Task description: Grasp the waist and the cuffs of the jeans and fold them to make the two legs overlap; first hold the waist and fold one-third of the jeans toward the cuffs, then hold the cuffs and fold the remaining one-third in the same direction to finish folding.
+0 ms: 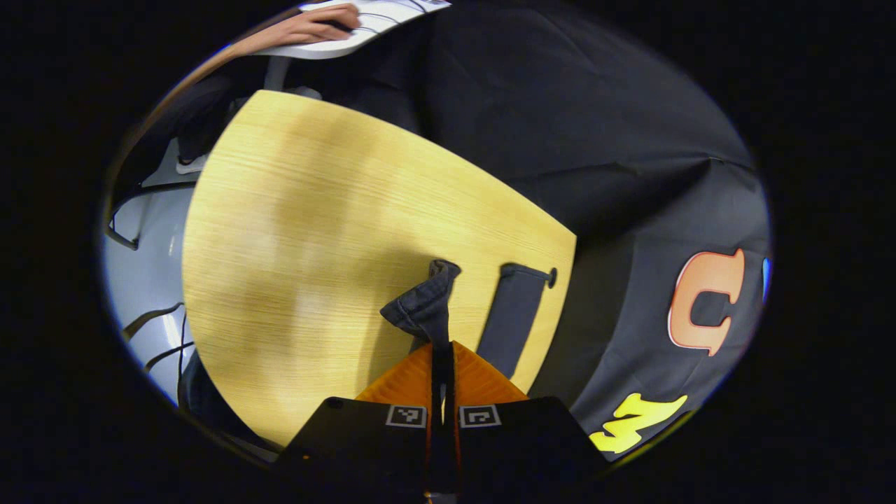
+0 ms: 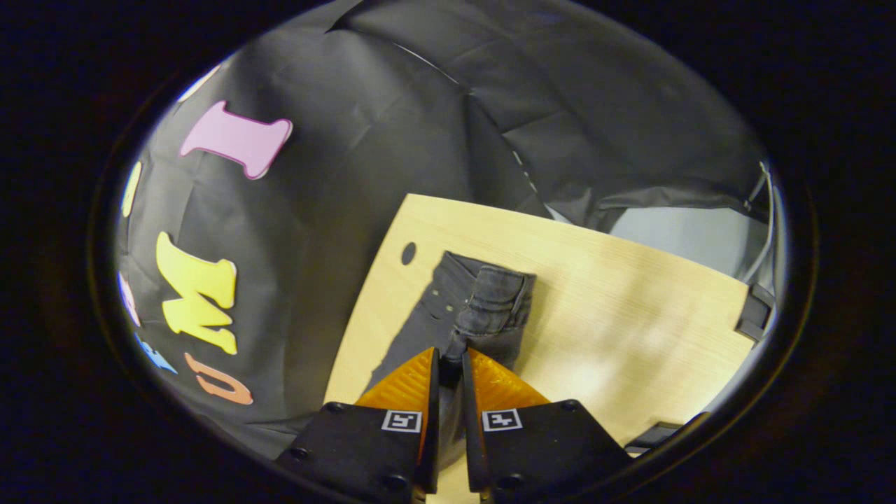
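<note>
Your left claw (image 1: pixel 442 350) is clamped on the jeans' cuffs (image 1: pixel 423 308), lifted above the bench (image 1: pixel 315 231). Your right claw (image 2: pixel 448 364) is clamped on the waist (image 2: pixel 490 308).

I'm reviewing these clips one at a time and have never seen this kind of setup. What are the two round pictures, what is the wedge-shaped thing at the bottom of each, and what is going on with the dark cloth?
There is no robot here: a person holds a two-finger tool in each hand, and a fisheye camera rides on each tool, looking forward along its fingers. That explains the round pictures and the fingers at the bottom of each.

In the left gripper view, the left hand-held gripper is shut on a bunched bit of the jeans, lifted above the wooden table. Another stretch of the jeans lies flat beside it.

In the right gripper view, the right hand-held gripper pinches the jeans at the end with the pocket and waistband, while the rest lies on the same table.

The black cloth behind is the booth's wall.
</note>
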The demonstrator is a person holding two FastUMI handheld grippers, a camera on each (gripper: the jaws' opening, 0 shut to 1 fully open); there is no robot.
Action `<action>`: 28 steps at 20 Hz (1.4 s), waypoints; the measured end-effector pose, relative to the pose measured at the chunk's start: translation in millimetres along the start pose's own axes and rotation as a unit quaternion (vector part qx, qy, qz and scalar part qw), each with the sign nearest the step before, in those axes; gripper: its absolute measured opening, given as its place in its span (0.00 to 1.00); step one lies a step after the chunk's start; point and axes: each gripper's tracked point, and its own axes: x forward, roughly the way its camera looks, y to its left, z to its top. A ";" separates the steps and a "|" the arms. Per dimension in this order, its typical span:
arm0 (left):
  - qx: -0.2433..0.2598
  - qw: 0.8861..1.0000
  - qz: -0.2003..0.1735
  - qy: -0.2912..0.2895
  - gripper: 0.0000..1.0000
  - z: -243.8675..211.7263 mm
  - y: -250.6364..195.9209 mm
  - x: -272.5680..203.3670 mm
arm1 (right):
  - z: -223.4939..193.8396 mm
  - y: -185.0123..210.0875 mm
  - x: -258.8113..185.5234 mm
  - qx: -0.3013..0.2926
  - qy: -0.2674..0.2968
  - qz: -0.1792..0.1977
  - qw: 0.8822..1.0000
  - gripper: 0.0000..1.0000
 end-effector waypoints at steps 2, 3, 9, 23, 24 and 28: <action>0.004 1.000 -0.001 0.011 0.03 -0.6 -30.6 19.1 | 7.6 21.9 15.4 -0.001 -0.001 0.016 1.000 0.17; 0.007 1.000 0.001 0.011 0.03 -0.5 -43.9 28.3 | 11.1 31.7 24.0 -0.004 -0.003 0.022 1.000 0.17; 0.002 1.000 0.011 0.021 0.03 -5.1 -105.5 93.3 | 24.3 62.8 71.8 -0.007 -0.027 0.022 0.999 0.17; 0.070 0.993 0.096 0.028 0.03 -20.9 -150.3 249.9 | 64.9 38.1 142.6 -0.012 -0.079 -0.040 0.996 0.10; 0.067 0.992 0.099 0.028 0.04 -19.6 -148.5 253.1 | 62.2 36.4 140.8 -0.016 -0.079 -0.044 0.996 0.10; 0.089 0.992 0.086 0.023 0.06 -14.2 -157.2 249.2 | 55.1 20.7 129.0 -0.054 -0.080 -0.064 0.993 0.10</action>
